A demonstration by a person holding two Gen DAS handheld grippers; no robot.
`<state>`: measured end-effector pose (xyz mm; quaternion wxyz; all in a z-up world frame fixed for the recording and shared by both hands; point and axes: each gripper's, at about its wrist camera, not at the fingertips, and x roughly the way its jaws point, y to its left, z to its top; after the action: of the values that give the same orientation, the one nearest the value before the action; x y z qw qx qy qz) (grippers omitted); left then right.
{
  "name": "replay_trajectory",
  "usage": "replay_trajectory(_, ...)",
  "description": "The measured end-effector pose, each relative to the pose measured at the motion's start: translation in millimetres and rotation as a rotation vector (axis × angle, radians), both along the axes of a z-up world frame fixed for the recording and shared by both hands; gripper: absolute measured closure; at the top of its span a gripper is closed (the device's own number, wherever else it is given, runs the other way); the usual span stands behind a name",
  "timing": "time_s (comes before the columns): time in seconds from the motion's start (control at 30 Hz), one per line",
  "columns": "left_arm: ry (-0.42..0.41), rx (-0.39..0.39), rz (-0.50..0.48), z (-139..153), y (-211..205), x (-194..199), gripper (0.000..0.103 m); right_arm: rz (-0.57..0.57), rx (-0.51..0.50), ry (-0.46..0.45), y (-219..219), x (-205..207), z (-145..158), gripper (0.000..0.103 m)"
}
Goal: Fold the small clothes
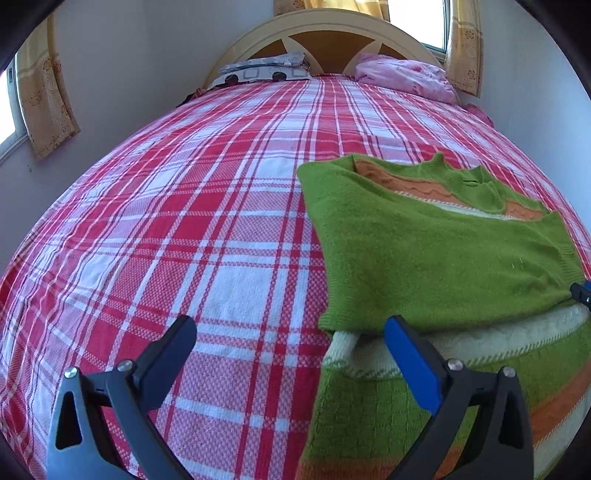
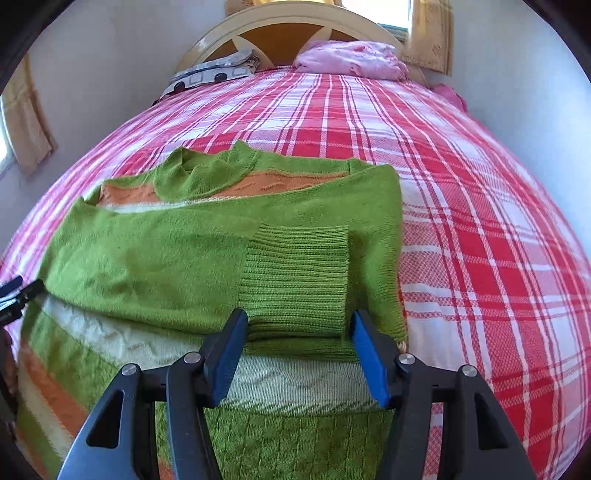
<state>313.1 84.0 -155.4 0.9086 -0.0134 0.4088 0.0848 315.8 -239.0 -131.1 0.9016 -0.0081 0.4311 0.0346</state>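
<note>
My green knit sweater (image 2: 177, 243) lies flat on the red plaid bedsheet (image 1: 177, 229), nearer the foot of the bed, neck toward the headboard (image 2: 280, 33). Both sleeves are already folded in across the chest; the ribbed cuff (image 2: 295, 280) of one sits on top, w/ orange & cream stripes showing below it.

My right gripper (image 2: 295, 332) is abt half open, blue pads either side of that cuff's near edge. Pads don't look pressed on the knit, so nothing's actually held, I'd say. My left gripper (image 1: 291, 332) is wide open & empty: one finger hangs over bare sheet, the other over the sweater's left edge where the folded sleeve ends.

Handling: thick, soft wool-type knit, light, floppy, no stiffness. It'll sag & stretch if I lift from one point, and stacked layers can slide on each other. Fuzzy surface should grip fine on the pads, not slippery. Nothing fragile, though pinching loose loops could snag.

Best hold, imo: the bottom hem, one gripper per corner, biting all layers deep, then carry it up toward the collar (image 2: 207, 177) evenly so the sleeves stay tucked.
</note>
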Motion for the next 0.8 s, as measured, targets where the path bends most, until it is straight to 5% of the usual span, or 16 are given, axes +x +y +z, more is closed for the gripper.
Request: replay_trajectory(0.8, -0.051, -0.064, -0.093, 19, -19, -88, 0.000, 0.050, -0.024, -0.040, 9, -81, 12, 0.040)
